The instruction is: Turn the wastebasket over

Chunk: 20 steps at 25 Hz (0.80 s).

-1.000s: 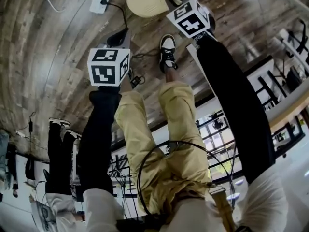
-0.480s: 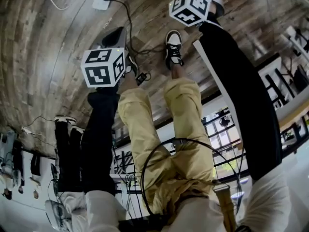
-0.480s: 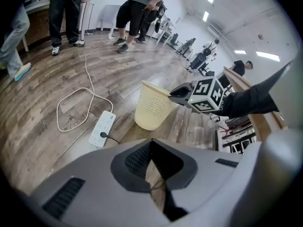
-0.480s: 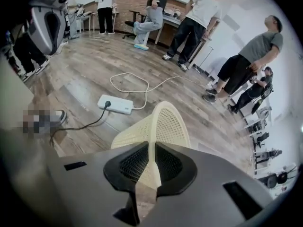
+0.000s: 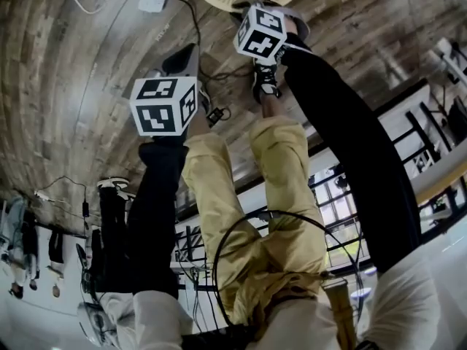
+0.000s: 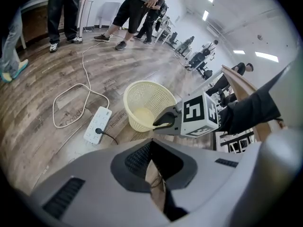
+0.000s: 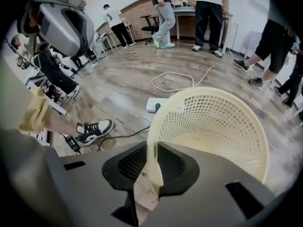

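The wastebasket [image 7: 213, 122] stands upright on the wooden floor [image 7: 118, 84] with its open mouth facing up. It is a cream plastic basket with a lattice wall. A white power strip [image 7: 156, 104] lies just beside it, and a white cable [image 6: 71, 103] loops away across the boards.

The right gripper [image 7: 150, 171] is down at the basket's near edge, with the thin rim standing between its jaws. Those jaws have just been opening. There is a gap on one side of the rim, so the basket is let go rather than pinched.

The left gripper [image 6: 157, 183] hangs apart from the basket and points down at the floor. Its jaws are a narrow way apart with nothing between them.

The person's black-and-white shoe [image 7: 94, 129] is planted near the basket. Other people stand farther back in the room.
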Each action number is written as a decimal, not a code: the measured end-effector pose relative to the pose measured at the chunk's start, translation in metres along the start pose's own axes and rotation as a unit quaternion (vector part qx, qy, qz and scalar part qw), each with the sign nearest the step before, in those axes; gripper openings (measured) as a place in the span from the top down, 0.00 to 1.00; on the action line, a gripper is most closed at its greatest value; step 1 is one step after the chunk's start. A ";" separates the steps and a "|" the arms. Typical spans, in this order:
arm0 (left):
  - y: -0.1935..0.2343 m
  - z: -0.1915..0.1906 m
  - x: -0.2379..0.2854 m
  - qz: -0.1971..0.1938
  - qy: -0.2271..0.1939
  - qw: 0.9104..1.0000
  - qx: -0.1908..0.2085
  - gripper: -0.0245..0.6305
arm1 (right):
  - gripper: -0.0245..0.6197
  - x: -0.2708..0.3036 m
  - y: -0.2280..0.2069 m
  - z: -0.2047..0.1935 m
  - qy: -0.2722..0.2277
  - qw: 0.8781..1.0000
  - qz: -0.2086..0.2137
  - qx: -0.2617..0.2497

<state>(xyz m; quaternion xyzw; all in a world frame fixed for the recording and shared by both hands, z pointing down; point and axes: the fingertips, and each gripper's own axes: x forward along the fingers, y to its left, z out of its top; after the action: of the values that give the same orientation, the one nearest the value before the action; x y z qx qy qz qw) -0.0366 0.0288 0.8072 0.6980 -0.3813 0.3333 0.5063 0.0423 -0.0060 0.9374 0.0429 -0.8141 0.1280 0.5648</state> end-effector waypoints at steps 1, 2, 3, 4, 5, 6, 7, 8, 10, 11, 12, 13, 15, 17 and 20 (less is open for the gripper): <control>0.000 0.001 0.001 0.000 0.000 1.000 0.004 0.96 | 0.84 0.005 0.002 -0.003 0.001 1.000 0.004 0.011; 0.000 0.001 0.002 0.001 0.000 1.000 0.008 0.96 | 0.84 0.008 0.003 -0.005 0.002 1.000 0.006 0.022; 0.001 0.001 0.002 0.002 0.001 1.000 0.013 0.96 | 0.83 0.011 0.004 -0.007 0.003 0.999 0.009 0.035; 0.001 0.000 0.002 0.003 0.004 1.000 0.017 0.96 | 0.82 0.014 0.006 -0.009 0.004 0.999 0.017 0.050; 0.001 -0.002 0.002 0.004 0.007 1.000 0.019 0.96 | 0.82 0.017 0.009 -0.011 0.005 0.998 0.026 0.065; 0.001 -0.005 0.001 0.003 0.011 1.000 0.019 0.96 | 0.82 0.018 0.011 -0.013 0.004 0.996 0.035 0.077; 0.001 -0.007 0.001 0.002 0.014 1.000 0.019 0.96 | 0.82 0.019 0.012 -0.013 0.004 0.996 0.041 0.085; 0.000 -0.009 0.001 0.002 0.018 1.000 0.021 0.96 | 0.82 0.020 0.012 -0.013 0.004 0.995 0.046 0.089; -0.002 -0.011 0.001 0.003 0.022 0.999 0.028 0.96 | 0.82 0.018 0.011 -0.011 -0.004 0.993 0.061 0.099; -0.004 -0.010 0.000 0.005 0.023 0.999 0.035 0.96 | 0.79 0.015 0.011 -0.009 -0.013 0.992 0.066 0.107; -0.006 -0.008 -0.002 0.007 0.022 0.999 0.042 0.96 | 0.75 0.010 0.009 -0.005 -0.023 0.991 0.068 0.115; -0.008 -0.004 -0.004 0.008 0.021 0.998 0.051 0.96 | 0.72 0.002 0.006 -0.001 -0.034 0.990 0.066 0.122; -0.014 0.006 -0.009 0.009 0.016 0.998 0.064 0.96 | 0.69 -0.020 -0.004 0.007 -0.052 0.989 0.049 0.132; -0.024 0.020 -0.019 0.006 0.008 0.997 0.072 0.96 | 0.69 -0.053 -0.019 0.018 -0.072 0.987 0.017 0.144; -0.053 0.041 -0.049 -0.003 -0.001 0.996 0.093 0.96 | 0.69 -0.114 -0.022 0.035 -0.109 0.977 -0.010 0.185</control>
<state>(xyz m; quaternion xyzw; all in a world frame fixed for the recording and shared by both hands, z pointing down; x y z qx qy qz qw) -0.0109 0.0092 0.7305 0.7439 -0.3471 0.3649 0.4393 0.0562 -0.0450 0.8232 0.1681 -0.8325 0.2656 0.4561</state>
